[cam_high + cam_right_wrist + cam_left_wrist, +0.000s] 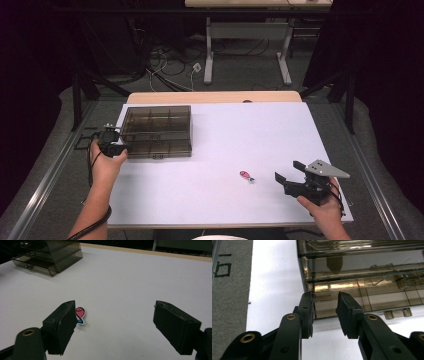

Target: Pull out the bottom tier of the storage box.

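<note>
Both fingers of the left gripper (pixel 325 315) seemingly straddle the smoky box's (pixel 156 131) corner ungripped; right gripper (pixel 113 327) gapes wide.

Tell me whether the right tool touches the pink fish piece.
Apart. High view: the right tool sits off from the pink fish piece, white table between.

The high view looks down on the table (pixel 210 200); both claw views sit low, probably sharing the smoky box (pixel 362 277).

no readable text, labels or numbers anywhere
</note>
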Available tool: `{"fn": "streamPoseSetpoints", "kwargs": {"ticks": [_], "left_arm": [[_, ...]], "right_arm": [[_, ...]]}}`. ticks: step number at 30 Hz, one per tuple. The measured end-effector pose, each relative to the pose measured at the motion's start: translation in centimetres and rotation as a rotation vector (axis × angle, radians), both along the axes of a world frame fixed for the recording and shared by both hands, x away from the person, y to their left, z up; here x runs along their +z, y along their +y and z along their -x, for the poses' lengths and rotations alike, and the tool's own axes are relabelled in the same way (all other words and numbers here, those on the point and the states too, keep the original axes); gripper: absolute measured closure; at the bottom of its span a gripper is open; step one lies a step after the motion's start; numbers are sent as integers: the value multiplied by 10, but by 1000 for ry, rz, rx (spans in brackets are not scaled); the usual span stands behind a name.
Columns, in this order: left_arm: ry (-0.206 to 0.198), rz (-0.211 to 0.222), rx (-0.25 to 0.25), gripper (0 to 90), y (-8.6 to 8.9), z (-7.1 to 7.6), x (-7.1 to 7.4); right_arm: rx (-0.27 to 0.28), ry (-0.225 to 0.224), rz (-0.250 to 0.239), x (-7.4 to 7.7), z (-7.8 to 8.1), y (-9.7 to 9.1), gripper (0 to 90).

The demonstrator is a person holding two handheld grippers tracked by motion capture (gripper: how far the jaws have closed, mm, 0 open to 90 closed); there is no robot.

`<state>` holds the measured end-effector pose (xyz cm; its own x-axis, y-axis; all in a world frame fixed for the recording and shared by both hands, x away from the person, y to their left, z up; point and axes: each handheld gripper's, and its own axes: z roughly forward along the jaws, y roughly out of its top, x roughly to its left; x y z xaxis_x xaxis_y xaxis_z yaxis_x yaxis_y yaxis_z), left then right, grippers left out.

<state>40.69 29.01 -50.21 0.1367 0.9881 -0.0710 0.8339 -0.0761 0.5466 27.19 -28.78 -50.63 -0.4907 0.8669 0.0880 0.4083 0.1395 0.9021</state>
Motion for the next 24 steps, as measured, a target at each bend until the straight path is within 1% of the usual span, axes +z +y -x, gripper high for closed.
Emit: {"fn": "streamPoseSetpoints", "kwargs": {"ticks": [1, 4, 6, 8, 9, 13, 14, 16, 18, 19, 20, 21, 24], "left_arm": [[7, 0, -1, 670, 1, 0, 0], [10, -1, 5, 693, 1, -1, -2], [12, 6, 12, 697, 2, -2, -3], [15, 4, 10, 717, 2, -3, -4], [21, -8, 9, 720, 2, -4, -5], [25, -3, 19, 733, 3, -6, -6], [32, -3, 15, 734, 3, -6, -6], [30, -3, 16, 742, 3, -6, -7], [36, 1, 24, 754, 2, -7, -8], [45, -6, 16, 759, 2, -8, -8], [42, -4, 22, 759, 1, -9, -10], [58, -10, 15, 768, 1, -10, -10], [62, -9, 27, 782, 0, -10, -12]], "right_arm": [[0, 2, -2, 0, 0, 0, 183], [0, 1, -2, 0, 0, 0, 183], [1, 3, -1, 0, 0, 1, 183], [2, 2, -2, 0, 0, 1, 183], [3, 2, -2, 0, 0, 1, 183], [3, 3, -1, -1, 0, 0, 183], [3, 2, -2, 0, 0, 1, 183], [5, 2, -2, 0, 0, 1, 183], [4, 3, -1, -1, 0, 1, 183], [4, 3, -1, -1, 0, 1, 183], [4, 3, -1, -1, 0, 1, 183], [5, 1, 2, 0, 0, 0, 183], [4, 0, -4, -1, 0, 1, 183]]}}
